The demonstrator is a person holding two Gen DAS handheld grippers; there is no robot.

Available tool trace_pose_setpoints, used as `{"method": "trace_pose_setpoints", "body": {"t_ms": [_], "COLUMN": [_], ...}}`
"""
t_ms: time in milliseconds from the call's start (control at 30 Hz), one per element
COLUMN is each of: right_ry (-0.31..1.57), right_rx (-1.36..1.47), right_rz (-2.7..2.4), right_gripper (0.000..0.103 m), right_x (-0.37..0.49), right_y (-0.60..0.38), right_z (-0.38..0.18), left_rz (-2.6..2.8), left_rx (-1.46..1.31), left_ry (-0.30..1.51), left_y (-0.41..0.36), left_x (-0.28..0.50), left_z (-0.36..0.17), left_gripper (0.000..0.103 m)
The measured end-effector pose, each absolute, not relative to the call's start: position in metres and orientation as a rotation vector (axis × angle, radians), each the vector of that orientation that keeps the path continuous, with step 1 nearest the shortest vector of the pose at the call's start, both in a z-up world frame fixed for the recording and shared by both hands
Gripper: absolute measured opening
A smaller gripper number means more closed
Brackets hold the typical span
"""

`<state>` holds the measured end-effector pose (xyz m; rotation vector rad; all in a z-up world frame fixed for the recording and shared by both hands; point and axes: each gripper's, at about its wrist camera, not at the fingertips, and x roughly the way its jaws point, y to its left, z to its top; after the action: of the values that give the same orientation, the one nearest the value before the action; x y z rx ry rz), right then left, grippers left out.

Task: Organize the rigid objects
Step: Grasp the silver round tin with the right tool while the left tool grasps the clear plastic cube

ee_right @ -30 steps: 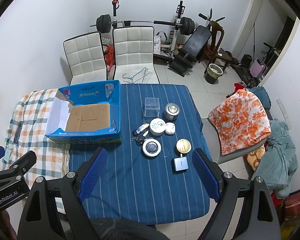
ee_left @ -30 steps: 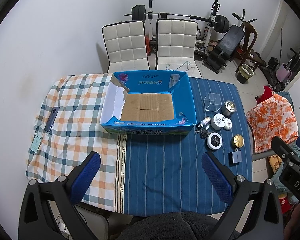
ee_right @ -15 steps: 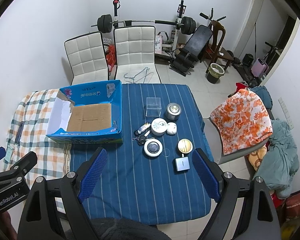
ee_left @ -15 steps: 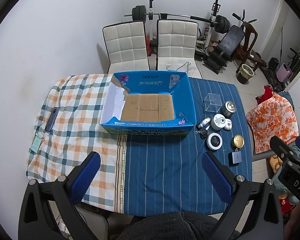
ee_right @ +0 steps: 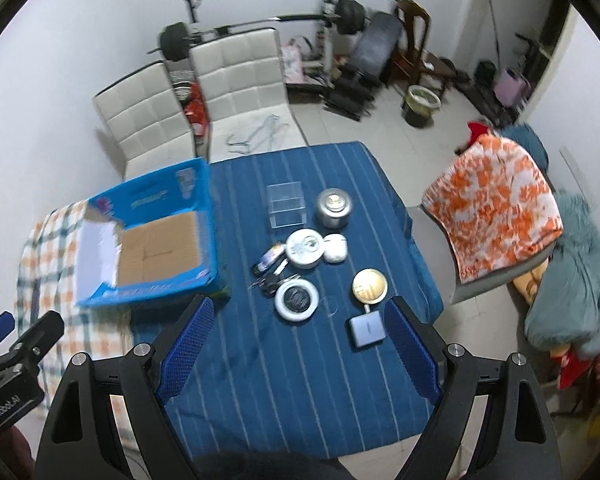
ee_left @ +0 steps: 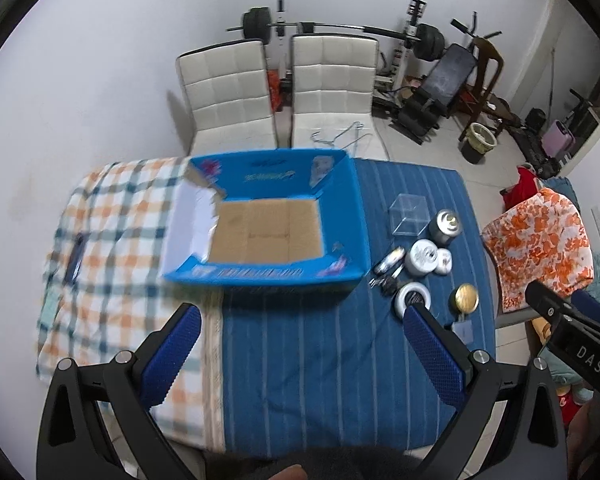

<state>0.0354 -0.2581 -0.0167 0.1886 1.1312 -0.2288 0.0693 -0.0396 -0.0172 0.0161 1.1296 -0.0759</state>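
Note:
An open blue cardboard box (ee_left: 352, 216) (ee_right: 208, 208) with a bare brown floor stands on the table. To its right lie several small items: a clear plastic cube (ee_right: 285, 204), a silver tin (ee_right: 334, 207), a round white tin (ee_right: 305, 248), a white earbud case (ee_right: 336, 248), keys (ee_right: 269, 276), a white-rimmed black disc (ee_right: 297, 302), a gold compact (ee_right: 370, 286) and a grey square case (ee_right: 367, 330). My left gripper (ee_left: 300, 356) is open and empty above the table's near edge. My right gripper (ee_right: 298, 354) is open and empty, above the cloth just short of the items.
The table wears a blue striped cloth (ee_right: 300, 380) and a checked cloth (ee_left: 112, 248) on its left half, where a dark phone (ee_left: 74, 258) lies. Two white chairs (ee_left: 276, 92) stand behind it. An orange-patterned chair (ee_right: 496, 204) stands at the right.
Both grippers have moved forward and down toward the table, so everything looks larger. The right view has swung and tilted toward the small items. Nothing on the table has moved.

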Motion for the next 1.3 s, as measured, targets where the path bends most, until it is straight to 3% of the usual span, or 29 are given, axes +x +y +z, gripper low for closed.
{"method": "trace_pose_setpoints", "body": {"t_ms": [167, 400, 533, 700, 767, 1300], "right_ry": [1.173, 1.340, 1.417, 1.480, 1.509, 1.565], "right_rx": [0.215, 0.295, 0.336, 0.421, 0.442, 0.383], "right_rz": [-0.273, -0.240, -0.227, -0.183, -0.188, -0.297], "right_gripper": [0.089, 0.089, 0.089, 0.087, 0.078, 0.076], "right_x": [0.109, 0.237, 0.281, 0.298, 0.305, 0.274], "right_y": [-0.309, -0.379, -0.395, -0.404, -0.405, -0.442], "right_z": [-0.073, -0.219, -0.279, -0.324, -0.345, -0.370], "left_rz": [-0.149, -0.204, -0.187, -0.155, -0.140, -0.170], "left_rx": [0.027, 0.044, 0.064, 0.099, 0.110, 0.149], "left_ry": [1.139, 1.308, 1.406, 1.439, 1.441, 1.608], "left_y": [-0.095, -0.181, -0.214, -0.225, -0.226, -0.279], "left_x": [0.153, 0.268, 0.304, 0.319, 0.326, 0.340], "left_z": [-0.059, -0.159, -0.207, -0.229, -0.234, -0.300], "left_gripper": [0.103, 0.103, 0.103, 0.103, 0.103, 0.103]}}
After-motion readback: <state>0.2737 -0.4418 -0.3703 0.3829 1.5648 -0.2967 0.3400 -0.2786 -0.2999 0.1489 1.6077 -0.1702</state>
